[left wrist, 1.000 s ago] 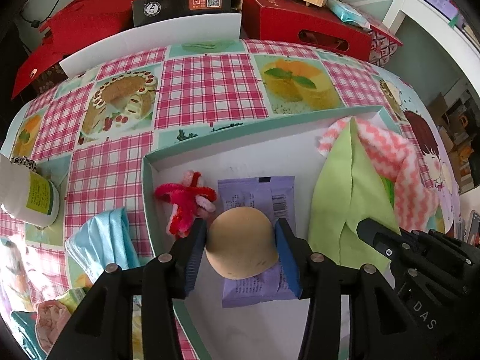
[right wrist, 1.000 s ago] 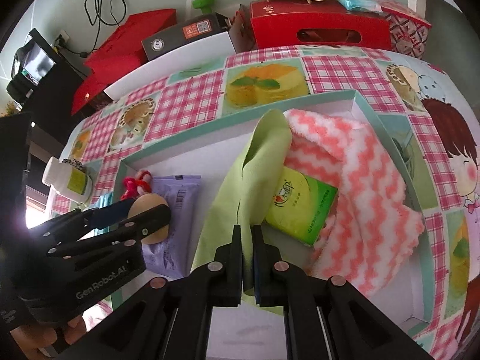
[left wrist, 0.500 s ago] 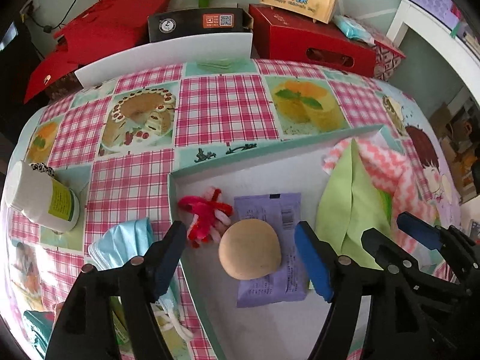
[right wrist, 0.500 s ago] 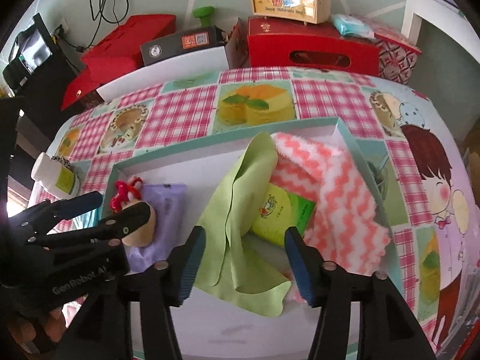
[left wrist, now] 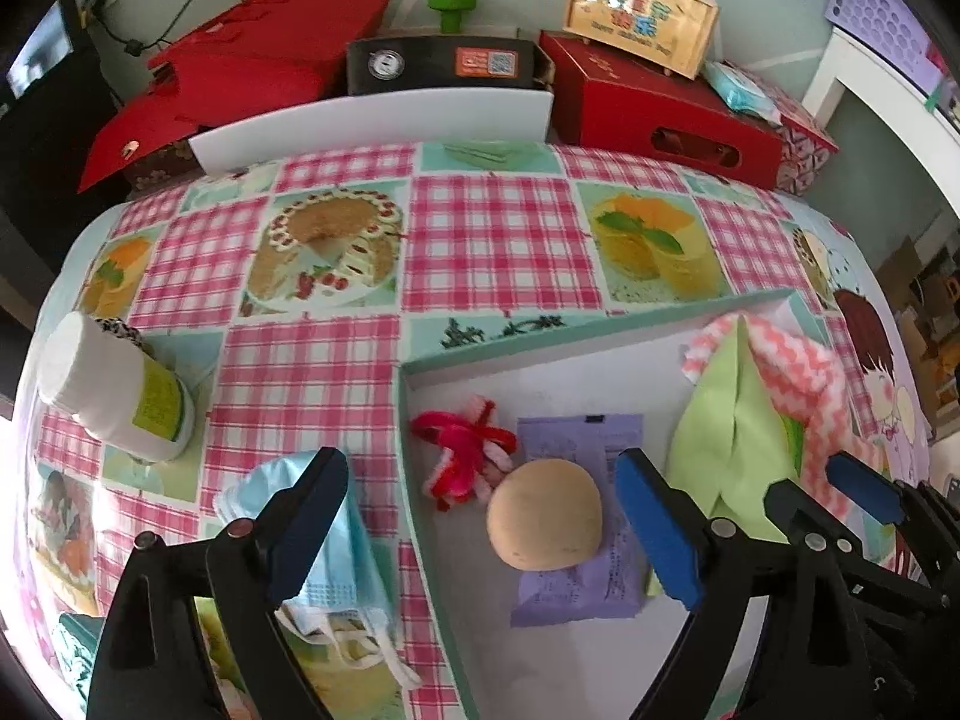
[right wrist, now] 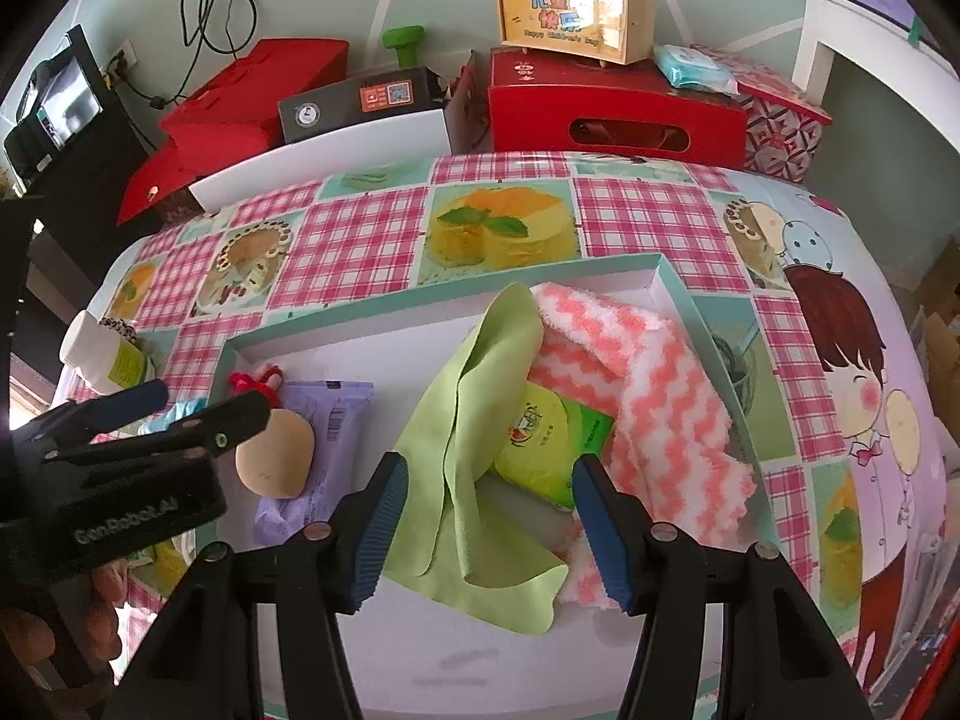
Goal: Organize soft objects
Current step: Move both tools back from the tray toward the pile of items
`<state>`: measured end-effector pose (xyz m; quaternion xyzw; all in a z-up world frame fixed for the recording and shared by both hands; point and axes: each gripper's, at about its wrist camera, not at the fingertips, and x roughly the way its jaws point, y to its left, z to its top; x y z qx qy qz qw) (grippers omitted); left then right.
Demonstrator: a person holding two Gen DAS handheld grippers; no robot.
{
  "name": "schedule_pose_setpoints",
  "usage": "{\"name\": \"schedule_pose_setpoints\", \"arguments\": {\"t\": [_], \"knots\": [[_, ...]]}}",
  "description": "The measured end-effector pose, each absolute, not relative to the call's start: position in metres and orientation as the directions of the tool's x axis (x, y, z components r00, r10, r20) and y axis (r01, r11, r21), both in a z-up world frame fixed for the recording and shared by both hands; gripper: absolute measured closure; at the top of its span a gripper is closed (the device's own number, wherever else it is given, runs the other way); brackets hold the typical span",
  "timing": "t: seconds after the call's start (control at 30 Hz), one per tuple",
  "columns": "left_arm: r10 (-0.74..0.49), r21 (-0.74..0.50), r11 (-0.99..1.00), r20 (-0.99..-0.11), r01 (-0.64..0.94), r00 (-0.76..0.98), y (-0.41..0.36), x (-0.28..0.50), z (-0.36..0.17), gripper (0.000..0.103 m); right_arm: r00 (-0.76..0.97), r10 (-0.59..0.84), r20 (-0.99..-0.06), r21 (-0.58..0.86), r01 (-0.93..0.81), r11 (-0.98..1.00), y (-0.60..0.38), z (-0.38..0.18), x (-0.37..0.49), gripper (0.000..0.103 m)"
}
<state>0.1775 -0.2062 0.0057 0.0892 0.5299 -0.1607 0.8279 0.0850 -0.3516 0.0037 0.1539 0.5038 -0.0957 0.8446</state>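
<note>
Both pairs of jaws stand wide and hold nothing, each having just been opening. Between the blue pads of the left gripper the tan sponge ball sits free on the purple packet, inside the shallow box; the right gripper hangs over the green cloth, which lies loose beneath it.

Left of the box wall, on the checked tablecloth, lies the blue face mask, partly under the left gripper's left finger, its long axis running toward the camera. The left hand is plainly nearer, so it likely goes next.

Only the right wrist view shows the green tissue pack tucked under the cloth and the pink zigzag towel.
</note>
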Motion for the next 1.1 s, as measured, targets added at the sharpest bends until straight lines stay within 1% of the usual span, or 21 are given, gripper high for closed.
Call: {"name": "schedule_pose_setpoints", "arguments": {"t": [0.07,0.17,0.3,0.33,0.37,0.4,0.47,0.67,1.1], "knots": [[-0.167,-0.022,0.937,-0.905,0.348,0.391,-0.203,0.179,0.006,0.012,0.471,-0.009,-0.882,0.161,0.319,0.934,-0.352,0.003,0.085,0.038],[-0.16,-0.026,0.945,-0.906,0.326,0.392,-0.198,0.183,0.005,0.012,0.463,-0.02,-0.886,0.147,0.321,0.936,-0.352,0.002,0.086,0.037],[-0.146,-0.027,0.957,-0.906,0.289,0.398,-0.189,0.188,0.005,0.012,0.45,-0.048,-0.892,0.112,0.322,0.94,-0.351,0.001,0.088,0.027],[-0.141,-0.027,0.96,-0.905,0.278,0.402,-0.187,0.188,0.005,0.011,0.451,-0.059,-0.89,0.098,0.317,0.944,-0.35,0.001,0.088,0.022],[-0.134,-0.026,0.965,-0.903,0.261,0.408,-0.184,0.19,0.006,0.006,0.453,-0.072,-0.889,0.083,0.313,0.946,-0.349,0.002,0.088,0.012],[-0.129,-0.025,0.969,-0.9,0.244,0.417,-0.18,0.191,0.006,0.004,0.452,-0.094,-0.887,0.06,0.314,0.948,-0.348,0.002,0.089,0.0],[-0.121,-0.026,0.975,-0.894,0.219,0.432,-0.174,0.194,0.008,0.004,0.451,-0.117,-0.885,0.037,0.318,0.947,-0.348,0.002,0.089,0.0],[-0.126,-0.048,0.981,-0.892,0.186,0.434,-0.163,0.199,0.008,0.004,0.442,-0.117,-0.889,0.043,0.334,0.942,-0.352,0.0,0.09,0.0],[-0.141,-0.06,0.978,-0.895,0.199,0.424,-0.163,0.199,0.007,0.004,0.433,-0.127,-0.892,0.026,0.33,0.943,-0.349,-0.001,0.091,0.0]]}}
